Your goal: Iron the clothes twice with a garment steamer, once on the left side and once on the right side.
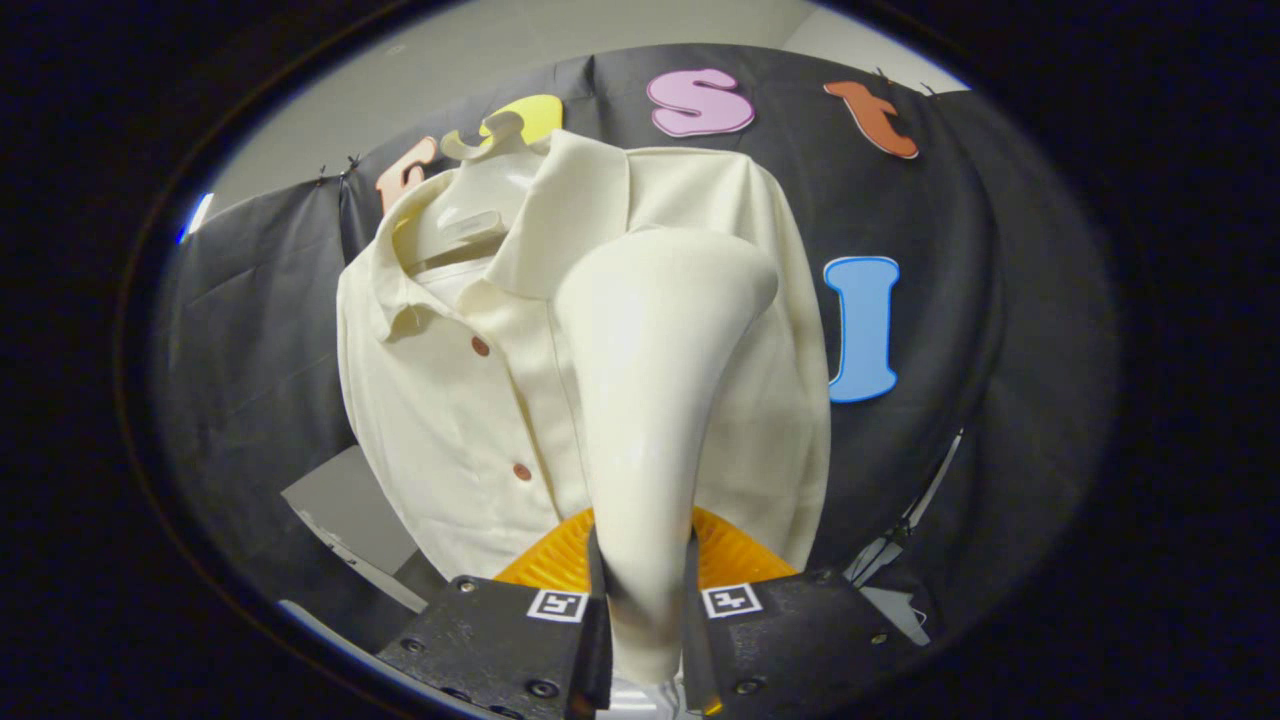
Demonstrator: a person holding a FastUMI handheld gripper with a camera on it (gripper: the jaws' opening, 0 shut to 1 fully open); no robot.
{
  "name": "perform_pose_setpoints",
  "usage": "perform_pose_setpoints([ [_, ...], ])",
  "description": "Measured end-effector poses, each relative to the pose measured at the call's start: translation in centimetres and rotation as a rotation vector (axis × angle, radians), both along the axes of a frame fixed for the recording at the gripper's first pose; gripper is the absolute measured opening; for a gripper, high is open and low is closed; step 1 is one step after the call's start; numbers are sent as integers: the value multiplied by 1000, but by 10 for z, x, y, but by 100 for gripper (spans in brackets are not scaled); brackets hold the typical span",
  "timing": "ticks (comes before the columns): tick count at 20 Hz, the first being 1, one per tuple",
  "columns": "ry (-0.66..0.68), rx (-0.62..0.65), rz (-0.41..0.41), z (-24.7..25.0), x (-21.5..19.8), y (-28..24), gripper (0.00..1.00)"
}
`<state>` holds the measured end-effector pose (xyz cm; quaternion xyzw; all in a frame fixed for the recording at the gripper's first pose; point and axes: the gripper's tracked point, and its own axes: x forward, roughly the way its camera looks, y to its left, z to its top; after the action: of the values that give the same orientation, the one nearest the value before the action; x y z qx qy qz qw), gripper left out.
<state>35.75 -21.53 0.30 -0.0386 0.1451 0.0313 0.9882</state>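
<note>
Shirt hangs beyond the fingers

The cream shirt (440, 400) hangs on a hanger (490, 135) beyond the fingers. The garment steamer (655, 400) rises between them, its head against the shirt. The gripper (645, 610) clamps the steamer's handle, both fingers (595, 600) pressing it.

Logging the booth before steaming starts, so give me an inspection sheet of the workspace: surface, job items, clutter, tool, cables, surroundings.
Surface: grey panel below the shirt, partly seen.
Job's things: cream button-front collared shirt hanging on a pale hanger; cream plastic garment steamer upright, its head before the shirt's chest.
Clutter: nothing seen.
Tool: tool shut on the steamer's handle, both fingers pressing it.
Cables: thin pale line beside the shirt, unclear what.
Surroundings: black cloth wall; pale wall above.
</note>
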Motion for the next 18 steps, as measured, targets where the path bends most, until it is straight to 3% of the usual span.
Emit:
perform_pose_setpoints([
  [8,75,39,9,-64,-7,-19,27],
  [18,234,53,-49,-192,-35,-61,28],
])
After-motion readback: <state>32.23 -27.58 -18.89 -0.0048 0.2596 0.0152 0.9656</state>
